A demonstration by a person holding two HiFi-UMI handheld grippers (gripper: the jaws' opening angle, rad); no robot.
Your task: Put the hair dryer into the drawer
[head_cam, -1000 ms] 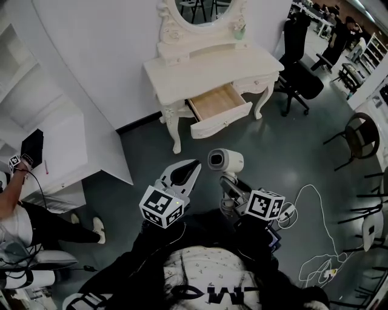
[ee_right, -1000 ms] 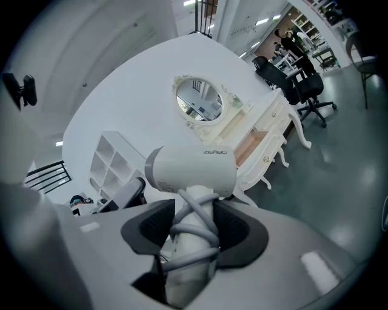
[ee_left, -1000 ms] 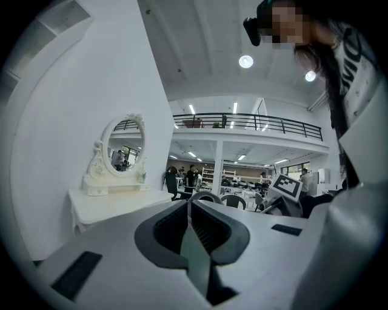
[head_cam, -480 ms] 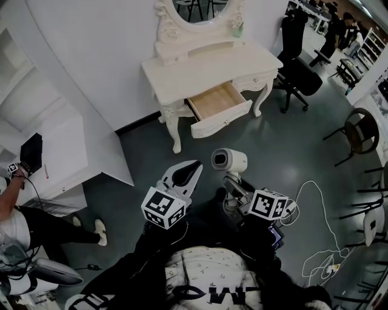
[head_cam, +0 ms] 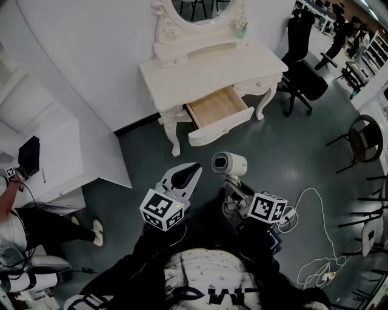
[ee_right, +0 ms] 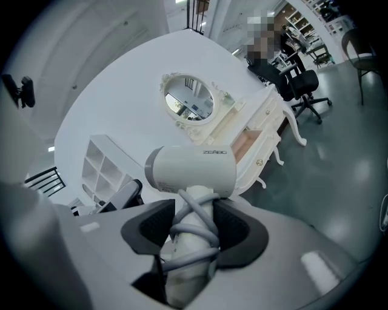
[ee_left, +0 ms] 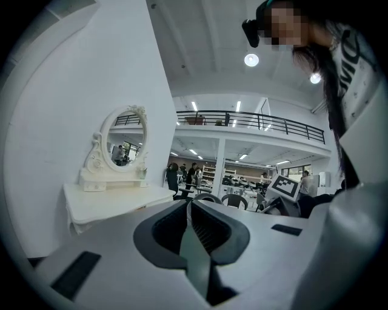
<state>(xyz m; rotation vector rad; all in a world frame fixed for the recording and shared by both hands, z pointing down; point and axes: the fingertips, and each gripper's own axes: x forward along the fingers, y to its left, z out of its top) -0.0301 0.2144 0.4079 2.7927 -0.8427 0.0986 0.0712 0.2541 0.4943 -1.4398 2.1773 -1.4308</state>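
Note:
A white hair dryer (head_cam: 228, 163) with its grey cord wound round the handle stands upright in my right gripper (head_cam: 233, 189), which is shut on the handle. In the right gripper view the dryer (ee_right: 191, 169) fills the space between the jaws of the right gripper (ee_right: 195, 227). My left gripper (head_cam: 195, 167) hangs beside it on the left, shut and holding nothing; the left gripper (ee_left: 189, 209) shows its pads pressed together. Ahead stands the white dressing table (head_cam: 206, 72) with its drawer (head_cam: 213, 106) pulled out, wooden inside and bare. The drawer (ee_right: 245, 145) lies beyond the dryer.
An oval mirror (head_cam: 200, 9) tops the table. A black office chair (head_cam: 306, 79) stands at its right. At the left are a white shelf unit (head_cam: 54, 151) and a seated person (head_cam: 24, 224). A white cable (head_cam: 315, 242) lies on the dark floor at the right, near more chairs (head_cam: 364, 139).
Both grippers have drifted a little forward toward the dressing table, the dryer going with the right one. Neither grip has changed.

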